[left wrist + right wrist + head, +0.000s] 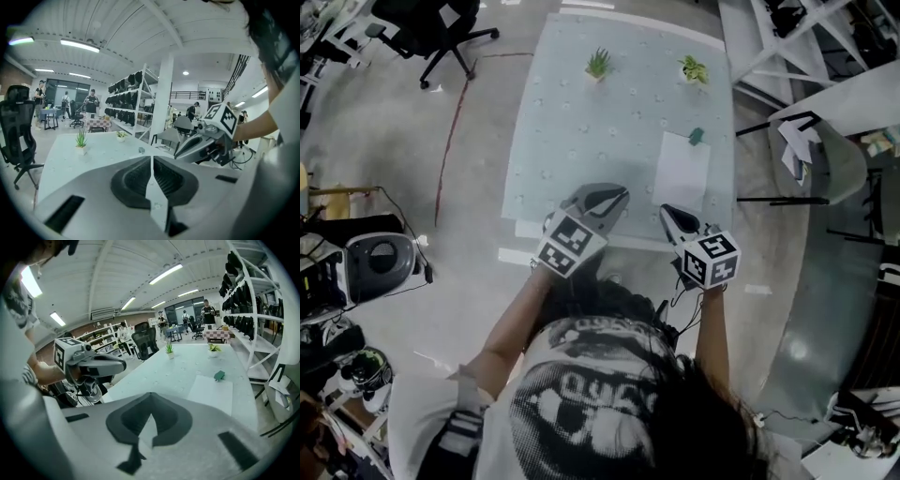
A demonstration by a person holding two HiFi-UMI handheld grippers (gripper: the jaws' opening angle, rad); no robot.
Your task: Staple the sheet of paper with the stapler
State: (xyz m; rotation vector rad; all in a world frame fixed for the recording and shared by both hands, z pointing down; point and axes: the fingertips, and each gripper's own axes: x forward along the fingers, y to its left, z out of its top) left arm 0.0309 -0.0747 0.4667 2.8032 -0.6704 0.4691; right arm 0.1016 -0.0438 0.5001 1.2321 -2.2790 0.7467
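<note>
**Two empty claws, left claw (615, 193) and right claw (667, 212), at the bench edge**

Each claw has its jaws brought together at the tips with nothing between them. The two are held side by side over the near edge of the pale bench (581, 122). Just beyond the right claw, the sheet of paper (682, 173) lies flat on the bench's right half. The small green stapler (697, 136) sits at the sheet's far right corner. Two potted plants (598, 64) stand at the far end.

Even light from ceiling strip lights (79, 45); gripper views bend, corners dark
</note>
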